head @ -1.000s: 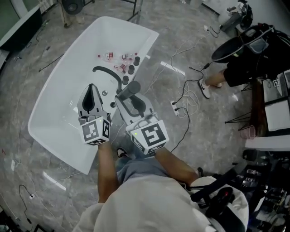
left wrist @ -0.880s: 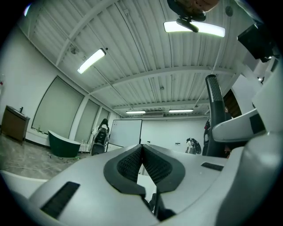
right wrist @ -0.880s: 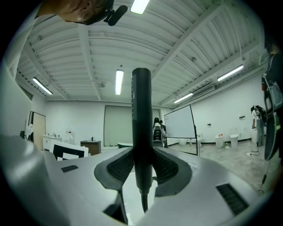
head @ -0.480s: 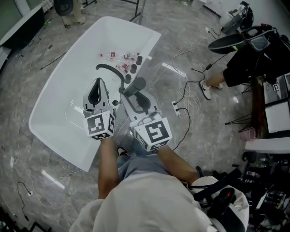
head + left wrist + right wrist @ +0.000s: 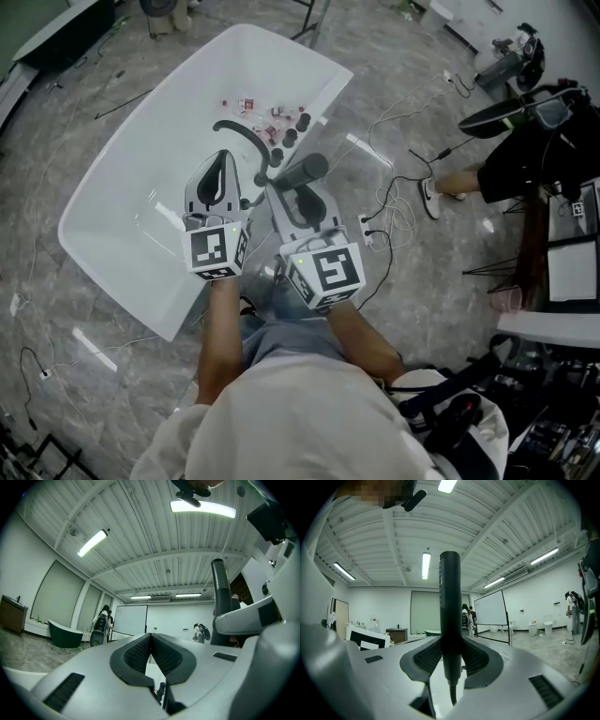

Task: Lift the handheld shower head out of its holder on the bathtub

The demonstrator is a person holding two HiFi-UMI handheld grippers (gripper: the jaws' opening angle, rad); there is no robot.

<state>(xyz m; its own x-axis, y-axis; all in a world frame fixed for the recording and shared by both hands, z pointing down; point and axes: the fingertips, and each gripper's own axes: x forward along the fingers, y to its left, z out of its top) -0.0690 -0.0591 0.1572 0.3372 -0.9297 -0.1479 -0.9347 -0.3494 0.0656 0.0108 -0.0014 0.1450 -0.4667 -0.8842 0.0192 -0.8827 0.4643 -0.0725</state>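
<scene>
Head view shows a white bathtub [image 5: 122, 187], and the two grippers are over its near edge. The left gripper [image 5: 223, 161] has its jaws closed together, with nothing between them. The right gripper [image 5: 302, 192] is clamped on the dark shower head [image 5: 305, 172]. In the right gripper view the shower head stands upright between the jaws, its hose [image 5: 452, 693] hanging below. It is at the tub's rim, just beside the curved black faucet [image 5: 239, 133]. Small red and white things [image 5: 251, 103] lie in the tub.

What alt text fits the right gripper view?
The right gripper is shut on the dark shower head, which stands upright in its jaws with the hose hanging below. Behind are a ribbed ceiling with strip lights and a whiteboard.
</scene>
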